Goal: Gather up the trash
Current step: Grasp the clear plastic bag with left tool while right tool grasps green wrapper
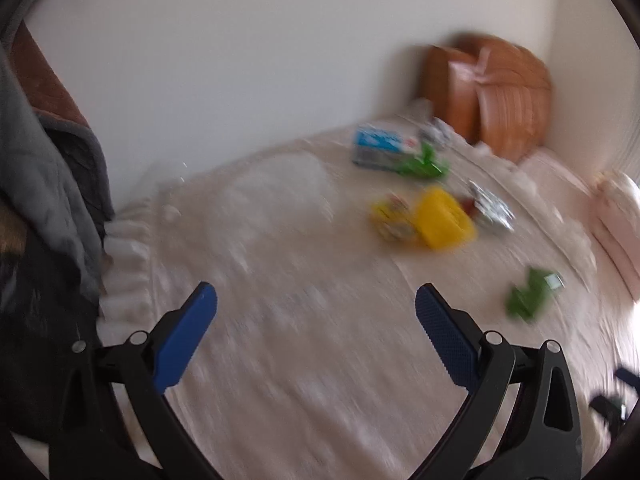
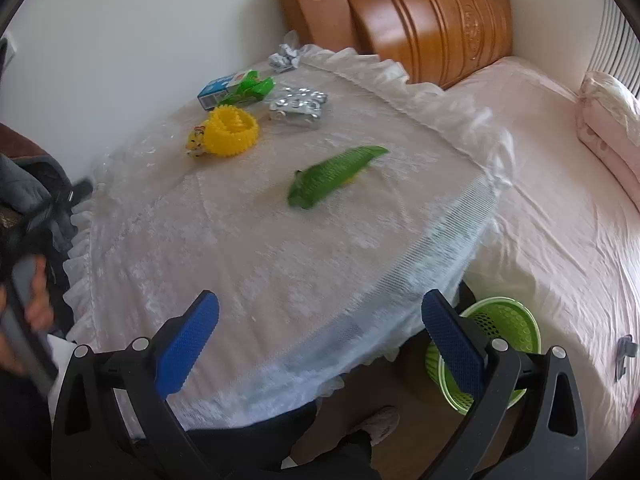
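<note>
A lace-covered table (image 2: 256, 248) carries trash. A green wrapper (image 2: 332, 178) lies near its middle; it also shows blurred in the left wrist view (image 1: 530, 298). Farther back are a yellow spiky ring toy (image 2: 230, 130), a silver foil blister pack (image 2: 298, 106), a blue and white box (image 2: 218, 90) with a green packet (image 2: 250, 88) and a crumpled paper ball (image 2: 285, 58). A green mesh bin (image 2: 496, 344) stands on the floor under the table's right edge. My left gripper (image 1: 316, 316) and right gripper (image 2: 320, 320) are open, empty, above the table's near side.
A bed with pink sheet (image 2: 560, 200) and wooden headboard (image 2: 432, 16) lies to the right. Grey clothing (image 1: 44, 176) hangs at the left. A white wall (image 2: 120, 40) backs the table. The left wrist view is motion-blurred.
</note>
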The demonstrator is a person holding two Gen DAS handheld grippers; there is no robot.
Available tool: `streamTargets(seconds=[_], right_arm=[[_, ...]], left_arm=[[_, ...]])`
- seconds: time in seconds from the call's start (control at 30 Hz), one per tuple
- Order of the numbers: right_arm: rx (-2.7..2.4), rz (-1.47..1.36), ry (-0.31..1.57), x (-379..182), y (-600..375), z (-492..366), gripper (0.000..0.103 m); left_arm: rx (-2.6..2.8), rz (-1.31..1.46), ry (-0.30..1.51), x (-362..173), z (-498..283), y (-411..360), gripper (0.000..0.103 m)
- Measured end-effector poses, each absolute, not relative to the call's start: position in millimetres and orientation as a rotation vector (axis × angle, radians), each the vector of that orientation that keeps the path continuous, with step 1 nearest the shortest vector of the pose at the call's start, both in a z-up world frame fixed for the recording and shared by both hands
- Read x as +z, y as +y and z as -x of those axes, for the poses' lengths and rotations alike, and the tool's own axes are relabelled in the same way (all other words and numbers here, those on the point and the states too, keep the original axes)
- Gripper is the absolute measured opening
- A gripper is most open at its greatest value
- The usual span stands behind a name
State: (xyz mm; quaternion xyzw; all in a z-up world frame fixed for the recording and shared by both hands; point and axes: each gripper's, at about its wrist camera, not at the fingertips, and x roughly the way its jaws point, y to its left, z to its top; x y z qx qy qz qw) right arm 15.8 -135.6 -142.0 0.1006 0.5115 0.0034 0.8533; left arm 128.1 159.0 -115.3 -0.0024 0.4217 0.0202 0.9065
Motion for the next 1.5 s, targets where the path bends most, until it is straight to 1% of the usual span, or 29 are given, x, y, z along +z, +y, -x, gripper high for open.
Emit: streamTargets(seconds=[0.2,0.3,0.4,0.43,0.47,0.5,0.53,0.6,0.63,0.7,0.8,0.97,1.07,1.13,1.2,1.27,1.3,1.37,1.4,1.43,1.5], right_arm=[[0.002,-0.205,1.108,-150,-118,-49,0.101],[-0.010,-0.208,1.118,-155,-113,-66,0.101],[-0.031,-0.212,1.126,-158,-111,-79,0.101],[-0.036,-0.216,1.127,-159,-112,-82,0.101],[-0.043,-0.221,1.129,-160,-113,-86,0.101],[-0.048,-0.230,1.130,-161,-114,-89,0.101],[-0.049,-0.235,1.130,-162,-115,-91,0.101],[-0.065,-0.241,1.128,-164,-118,-95,0.101],[-0.073,-0.242,1.128,-165,-119,-96,0.101],[-0.098,-0.247,1.126,-168,-125,-99,0.101],[-0.139,-0.266,1.115,-172,-137,-101,0.101],[-0.214,-0.319,1.105,-186,-162,-114,0.101],[-0.252,-0.406,1.117,-200,-175,-128,0.100],[-0.247,-0.475,1.114,-208,-178,-136,0.091],[-0.253,-0.511,1.121,-215,-178,-144,0.088],[-0.267,-0.538,1.125,-222,-177,-151,0.080],[-0.273,-0.555,1.131,-226,-177,-154,0.072],[-0.290,-0.548,1.114,-225,-174,-157,0.064],[-0.286,-0.548,1.120,-226,-173,-159,0.049],[-0.284,-0.546,1.117,-226,-172,-161,0.038],[-0.252,-0.557,1.117,-226,-171,-162,0.034]], left_arm=[[0.052,0.020,0.924,-140,-214,179,0.095],[0.045,0.032,0.989,-166,-255,187,0.095],[0.040,0.052,1.037,-188,-278,195,0.095],[0.041,0.059,1.056,-197,-286,197,0.093],[0.036,0.064,1.063,-201,-290,199,0.084],[0.035,0.065,1.070,-204,-292,199,0.072],[0.038,0.065,1.086,-209,-294,198,0.066],[0.032,0.074,1.104,-214,-296,200,0.047],[0.029,0.077,1.112,-216,-296,201,0.043],[0.024,0.076,1.110,-217,-293,200,0.030],[0.023,0.064,1.093,-210,-285,200,0.020],[0.001,0.045,1.040,-180,-252,188,0.019],[-0.039,0.045,1.019,-162,-227,174,0.019],[-0.070,0.060,1.010,-152,-211,167,0.019],[-0.104,0.082,1.014,-147,-198,160,0.019],[-0.136,0.081,1.018,-142,-181,150,0.019],[-0.149,0.061,1.014,-140,-173,143,0.019],[-0.165,0.019,1.006,-140,-166,129,0.019],[-0.175,0.003,1.004,-137,-160,124,0.019],[-0.191,-0.006,1.004,-137,-154,120,0.019],[-0.214,-0.005,1.009,-136,-148,117,0.019]])
